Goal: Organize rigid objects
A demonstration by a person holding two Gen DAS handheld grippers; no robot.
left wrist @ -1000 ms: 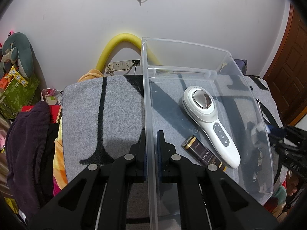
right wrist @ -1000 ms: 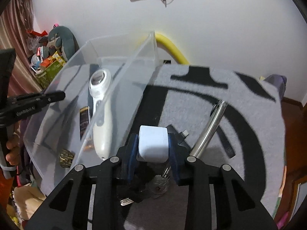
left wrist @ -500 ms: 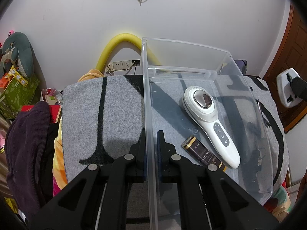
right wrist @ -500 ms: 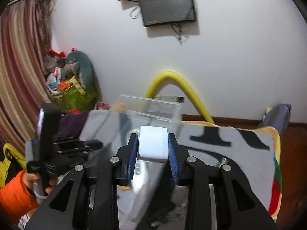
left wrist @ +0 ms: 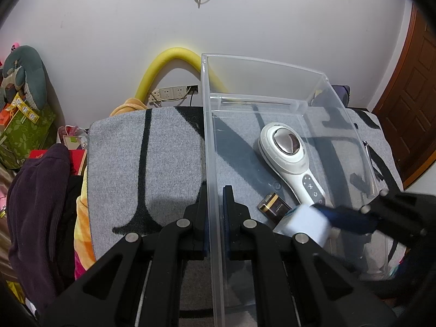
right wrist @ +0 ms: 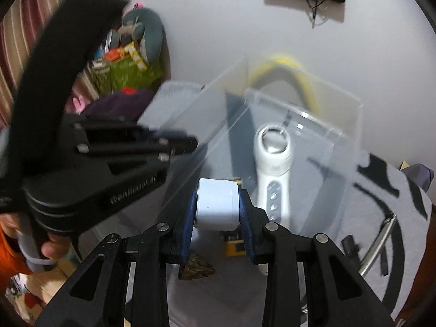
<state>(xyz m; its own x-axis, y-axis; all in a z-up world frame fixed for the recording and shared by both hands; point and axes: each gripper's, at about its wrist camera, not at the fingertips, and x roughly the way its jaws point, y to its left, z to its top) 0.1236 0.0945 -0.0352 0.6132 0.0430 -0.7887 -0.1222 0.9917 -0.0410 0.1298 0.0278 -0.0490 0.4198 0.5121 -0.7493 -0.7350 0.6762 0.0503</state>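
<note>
Your left gripper (left wrist: 215, 204) is clamped tight on the near side wall of the clear bin (left wrist: 275, 64), one finger inside and one outside, which reads as a way to steady the bin while the other hand loads it. Your right gripper (right wrist: 216, 208) pinches the white plug adapter (right wrist: 215, 204) between its blue pads, holding it over the bin, just above the dark tube (left wrist: 273, 207) and beside the handle of the white handheld device (left wrist: 288, 160) lying on the bin's floor. Both grippers pitch steeply downward; the right one reaches in across the bin's far side wall, so the adapter looks ready to be lowered and released.
</note>
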